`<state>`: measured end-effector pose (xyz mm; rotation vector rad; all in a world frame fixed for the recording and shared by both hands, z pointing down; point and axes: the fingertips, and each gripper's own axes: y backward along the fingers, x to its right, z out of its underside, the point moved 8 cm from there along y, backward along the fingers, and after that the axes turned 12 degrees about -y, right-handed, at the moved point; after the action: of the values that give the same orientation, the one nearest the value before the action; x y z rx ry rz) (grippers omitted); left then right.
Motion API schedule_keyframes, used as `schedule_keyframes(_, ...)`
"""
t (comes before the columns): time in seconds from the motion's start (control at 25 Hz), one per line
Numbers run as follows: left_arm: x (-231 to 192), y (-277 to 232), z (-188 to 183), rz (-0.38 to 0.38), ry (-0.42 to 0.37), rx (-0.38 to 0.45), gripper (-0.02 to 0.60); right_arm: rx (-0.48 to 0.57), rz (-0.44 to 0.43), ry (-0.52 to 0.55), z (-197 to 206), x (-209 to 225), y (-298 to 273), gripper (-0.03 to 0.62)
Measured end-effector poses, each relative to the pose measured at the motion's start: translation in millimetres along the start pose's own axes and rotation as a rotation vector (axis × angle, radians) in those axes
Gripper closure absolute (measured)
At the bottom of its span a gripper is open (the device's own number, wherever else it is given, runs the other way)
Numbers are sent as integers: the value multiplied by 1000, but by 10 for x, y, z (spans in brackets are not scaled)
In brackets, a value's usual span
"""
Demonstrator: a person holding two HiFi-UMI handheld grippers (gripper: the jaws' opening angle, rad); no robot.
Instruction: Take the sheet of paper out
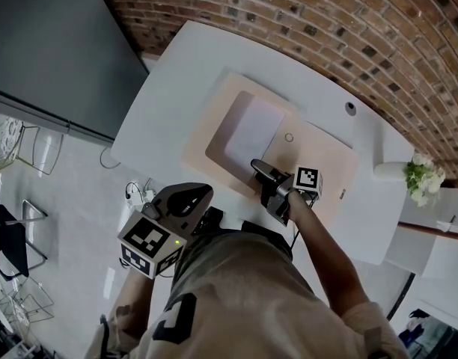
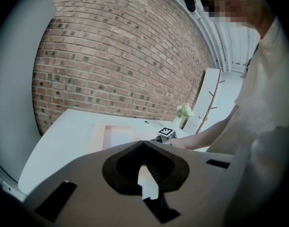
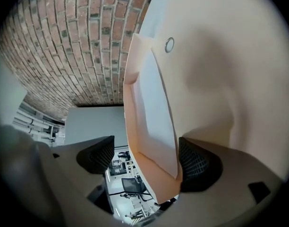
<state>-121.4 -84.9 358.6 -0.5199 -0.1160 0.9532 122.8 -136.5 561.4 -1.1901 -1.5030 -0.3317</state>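
Note:
A peach envelope [image 1: 326, 163] lies flat on the white table [image 1: 176, 73], its flap folded open toward the far left. A white sheet of paper [image 1: 253, 132] shows in its mouth. My right gripper [image 1: 257, 167] is at the envelope's near edge. In the right gripper view it [image 3: 147, 157] is open, and the envelope's edge [image 3: 149, 169] and the sheet [image 3: 156, 108] run between the pads, close to the right pad [image 3: 196, 162]. My left gripper [image 1: 203, 193] hangs off the table's near side, shut [image 2: 143, 145] on nothing.
A brick wall [image 1: 349, 21] runs behind the table. White flowers in a pot [image 1: 421, 178] stand at the table's right end. A round cable hole [image 1: 351, 108] sits beyond the envelope. A dark panel [image 1: 49, 51] is at left, with wire chairs [image 1: 27, 144] on the floor.

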Motion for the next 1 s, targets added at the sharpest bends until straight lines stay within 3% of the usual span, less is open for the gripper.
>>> schedule_keyframes(0.56, 25, 5, 14, -10, 13, 6, 568, 1, -39, -26, -64, -68, -147, 187)
schedule_keyframes(1.0, 30, 16, 21, -25, 22, 4, 568, -65, -119, 113, -92, -284, -221, 187)
